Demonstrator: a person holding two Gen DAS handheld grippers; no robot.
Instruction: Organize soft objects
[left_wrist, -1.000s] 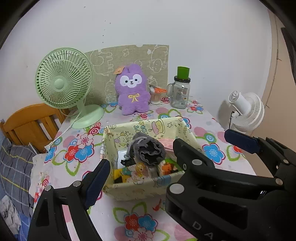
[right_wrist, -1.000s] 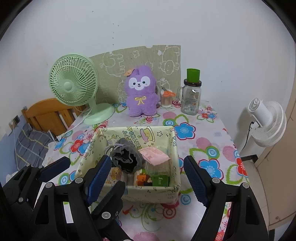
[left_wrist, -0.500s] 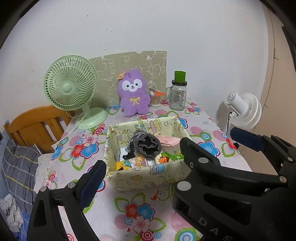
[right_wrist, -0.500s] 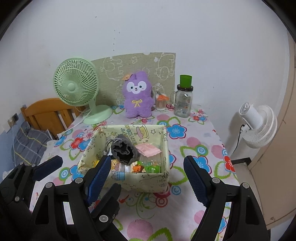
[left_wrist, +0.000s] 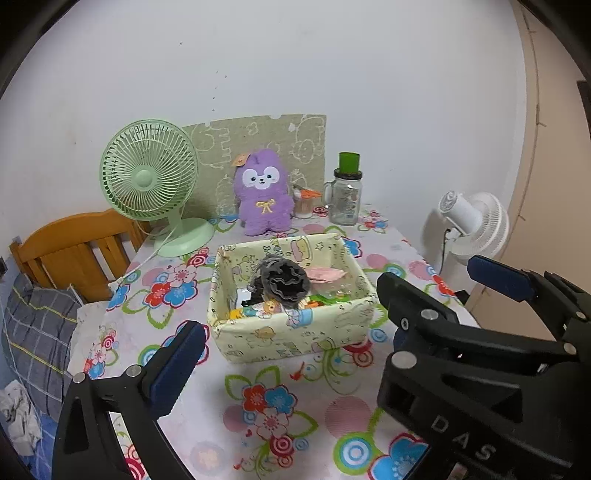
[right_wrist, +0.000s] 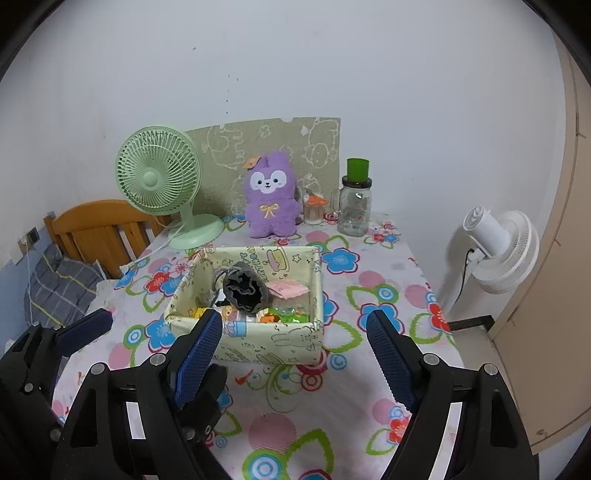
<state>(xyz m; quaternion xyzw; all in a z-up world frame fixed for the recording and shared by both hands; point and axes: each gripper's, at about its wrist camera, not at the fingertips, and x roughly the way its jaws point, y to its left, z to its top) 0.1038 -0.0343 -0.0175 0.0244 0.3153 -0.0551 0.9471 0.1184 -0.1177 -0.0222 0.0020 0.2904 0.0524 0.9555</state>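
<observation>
A pale yellow printed fabric bin (left_wrist: 295, 332) (right_wrist: 266, 347) stands mid-table on the floral cloth. Inside lie a grey pouch with a dark ruffled mouth (left_wrist: 284, 282) (right_wrist: 245, 291), a pink packet (right_wrist: 288, 289) and small colourful toys. A purple plush toy (left_wrist: 263, 195) (right_wrist: 271, 195) sits upright at the back by the wall. My left gripper (left_wrist: 336, 354) is open and empty, in front of the bin. My right gripper (right_wrist: 295, 358) is open and empty, its fingers framing the bin's front. The left gripper also shows at lower left in the right wrist view.
A green desk fan (left_wrist: 151, 184) stands back left with its cord trailing off the table. A glass jar with a green lid (left_wrist: 345, 199) and a small cup (right_wrist: 314, 210) are back right. A white fan (right_wrist: 498, 243) stands right of the table; a wooden chair (left_wrist: 74, 247) left.
Both grippers have pulled back and up from the bin, which looks smaller and farther. More tablecloth shows in front. Both stay open; the bin's contents have not moved.
</observation>
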